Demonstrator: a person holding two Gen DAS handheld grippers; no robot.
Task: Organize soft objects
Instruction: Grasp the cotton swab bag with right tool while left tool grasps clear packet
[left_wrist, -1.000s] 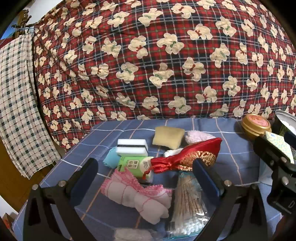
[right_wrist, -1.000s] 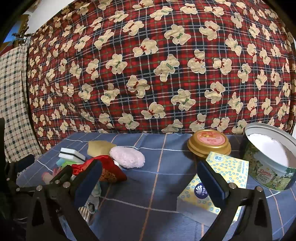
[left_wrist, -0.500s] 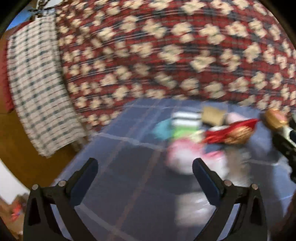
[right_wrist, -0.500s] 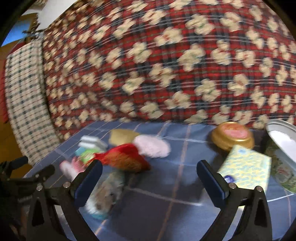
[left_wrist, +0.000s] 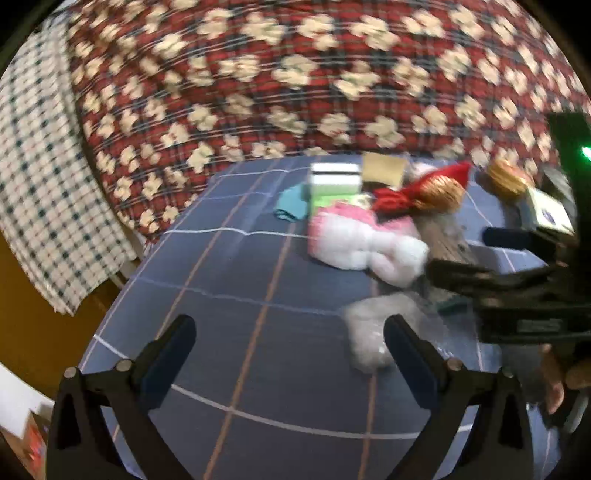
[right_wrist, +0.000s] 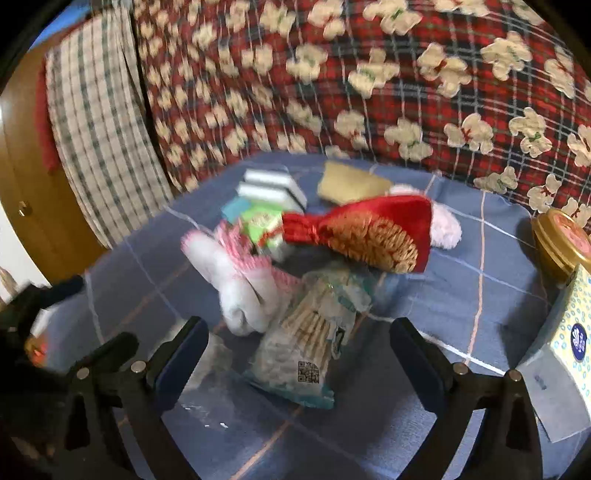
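A pile of soft items lies on the blue checked cloth (right_wrist: 461, 288): a pink-and-white frilly cloth (right_wrist: 236, 280), a red-and-gold pouch (right_wrist: 362, 232), a bag of cotton swabs (right_wrist: 306, 343), stacked white sponges (right_wrist: 269, 188), a tan sponge (right_wrist: 351, 182), a pink puff (right_wrist: 443, 225) and a green pack (right_wrist: 262, 225). My right gripper (right_wrist: 295, 362) is open, just short of the swab bag. My left gripper (left_wrist: 288, 354) is open and empty over bare cloth, left of the pile (left_wrist: 354, 240). The right gripper's body (left_wrist: 528, 280) shows at the right of the left wrist view.
A red plaid quilt with bears (right_wrist: 369, 74) rises behind the cloth. A checked towel (left_wrist: 40, 184) hangs at the left. A gold tin lid (right_wrist: 561, 243) and a tissue box (right_wrist: 565, 350) sit at the right. A clear plastic packet (left_wrist: 373, 332) lies near the left gripper.
Both views have swung. My left gripper has moved left, away from the pile, over bare cloth. My right gripper has moved left toward the pile, and the swab bag now lies before it.
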